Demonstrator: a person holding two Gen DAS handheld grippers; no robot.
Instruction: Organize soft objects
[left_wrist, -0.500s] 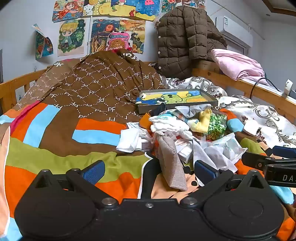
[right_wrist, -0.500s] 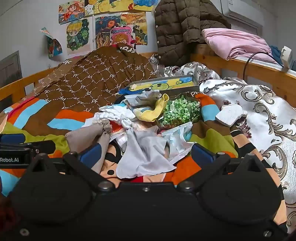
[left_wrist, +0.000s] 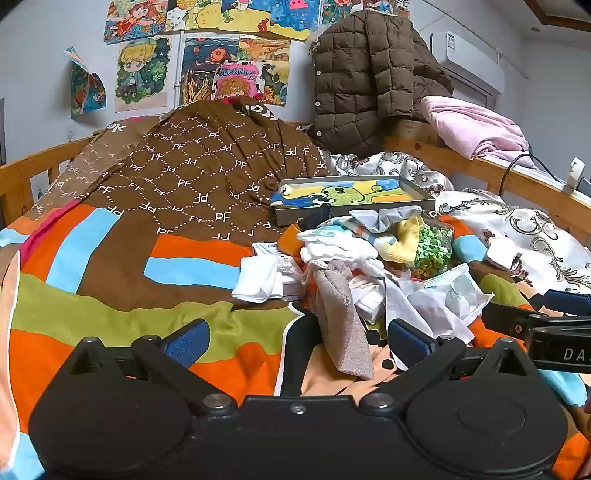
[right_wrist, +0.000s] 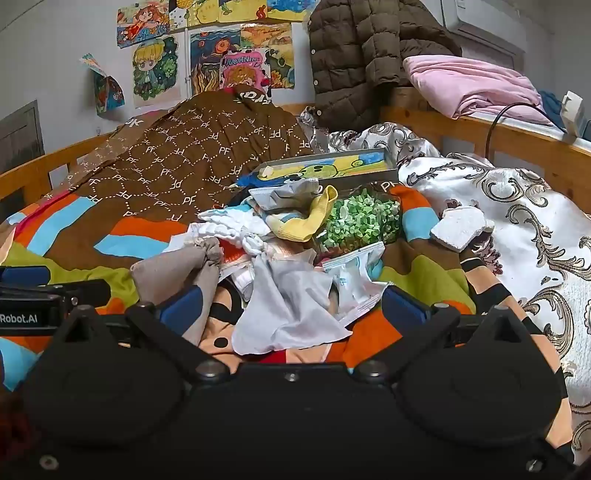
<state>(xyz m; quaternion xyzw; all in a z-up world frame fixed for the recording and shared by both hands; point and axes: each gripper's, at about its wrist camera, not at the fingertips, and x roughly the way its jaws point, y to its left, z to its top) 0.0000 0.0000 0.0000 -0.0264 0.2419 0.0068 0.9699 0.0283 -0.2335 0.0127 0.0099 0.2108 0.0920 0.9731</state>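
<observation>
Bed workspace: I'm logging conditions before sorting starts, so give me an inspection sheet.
Surface: striped bedspread, rumpled, on a wooden-railed bed.
Job's things: pile of soft items, including a grey sock, yellow sock, white cloth.
Clutter: bag of green pieces, painted tray, sealed packet.
Grippers: left gripper and right gripper both open, holding nothing.
Cables: black cable over the right rail.
Surroundings: brown jacket, pink blanket, wall drawings.

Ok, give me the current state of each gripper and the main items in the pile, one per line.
left gripper: fingers wide open, holding nothing
right gripper: fingers wide open, holding nothing
grey-brown sock: lying loose, untouched
yellow sock: crumpled on the pile
bag of green pieces: closed
white cloth: rumpled, ungripped
</observation>
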